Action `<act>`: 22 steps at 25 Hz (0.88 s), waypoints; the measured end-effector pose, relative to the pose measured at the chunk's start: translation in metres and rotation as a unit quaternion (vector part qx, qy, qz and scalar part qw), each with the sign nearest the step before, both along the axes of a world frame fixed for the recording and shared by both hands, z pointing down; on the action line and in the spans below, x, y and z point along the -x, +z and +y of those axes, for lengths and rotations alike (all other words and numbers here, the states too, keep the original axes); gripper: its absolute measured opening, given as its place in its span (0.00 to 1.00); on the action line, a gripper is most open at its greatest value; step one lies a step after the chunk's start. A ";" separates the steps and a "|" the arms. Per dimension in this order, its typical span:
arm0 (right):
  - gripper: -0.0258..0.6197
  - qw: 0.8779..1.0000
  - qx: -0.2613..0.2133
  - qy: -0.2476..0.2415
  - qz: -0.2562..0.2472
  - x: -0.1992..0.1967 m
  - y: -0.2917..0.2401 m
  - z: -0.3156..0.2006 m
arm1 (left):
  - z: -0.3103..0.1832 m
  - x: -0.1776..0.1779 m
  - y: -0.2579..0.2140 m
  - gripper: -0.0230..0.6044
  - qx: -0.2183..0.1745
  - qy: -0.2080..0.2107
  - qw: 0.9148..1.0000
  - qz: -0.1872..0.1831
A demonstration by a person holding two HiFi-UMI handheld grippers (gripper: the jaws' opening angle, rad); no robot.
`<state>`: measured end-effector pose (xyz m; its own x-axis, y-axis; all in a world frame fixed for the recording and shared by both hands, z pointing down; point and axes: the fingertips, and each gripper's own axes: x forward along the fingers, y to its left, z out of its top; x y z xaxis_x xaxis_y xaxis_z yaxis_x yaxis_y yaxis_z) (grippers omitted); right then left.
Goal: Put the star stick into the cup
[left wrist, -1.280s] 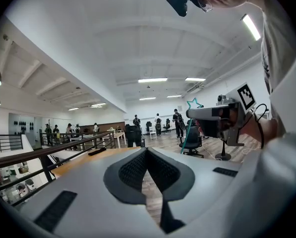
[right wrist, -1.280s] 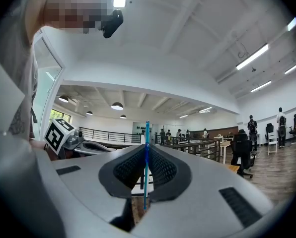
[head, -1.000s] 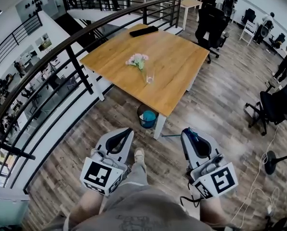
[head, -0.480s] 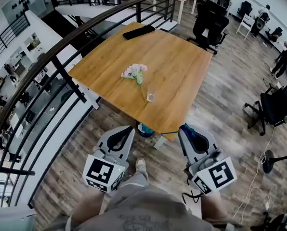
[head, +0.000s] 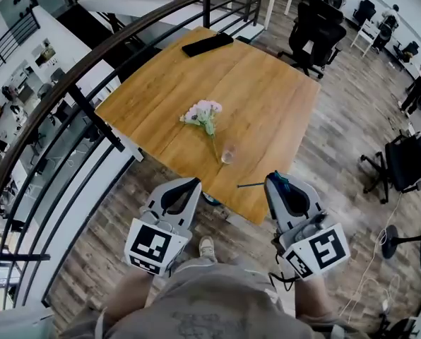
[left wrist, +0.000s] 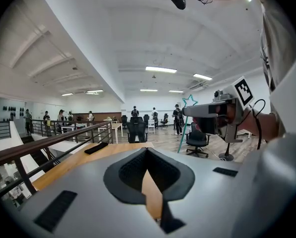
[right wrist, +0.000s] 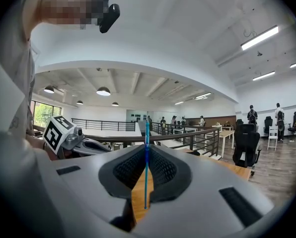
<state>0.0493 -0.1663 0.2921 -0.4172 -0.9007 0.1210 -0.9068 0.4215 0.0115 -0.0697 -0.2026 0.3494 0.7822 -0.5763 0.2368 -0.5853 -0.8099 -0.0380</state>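
Observation:
The star stick (right wrist: 146, 172), thin and blue-green, stands upright between the shut jaws of my right gripper (right wrist: 147, 148). From the left gripper view, its star (left wrist: 189, 100) shows just above the right gripper (left wrist: 215, 117), and the shaft hangs below. In the head view the stick (head: 250, 185) points left from the right gripper (head: 273, 179), over the table's near edge. The cup (head: 228, 154), a small clear glass, stands on the wooden table (head: 267, 111) ahead and left of that gripper. My left gripper (head: 195, 182) is shut and empty at the near edge.
A bunch of pale flowers (head: 203, 113) lies on the table just beyond the cup. A black flat object (head: 207, 44) lies at the far edge. A dark railing (head: 90, 111) runs along the left. Office chairs (head: 316, 27) stand beyond and to the right.
The table has come closer in the head view. Both grippers, earlier over the floor, now reach the table's near edge. The stick stays in the right gripper.

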 end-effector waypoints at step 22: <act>0.10 0.999 -0.024 -0.039 -0.016 -0.042 -0.011 -0.083 | -0.072 -0.043 -0.033 0.06 -0.048 -0.043 0.998 -0.013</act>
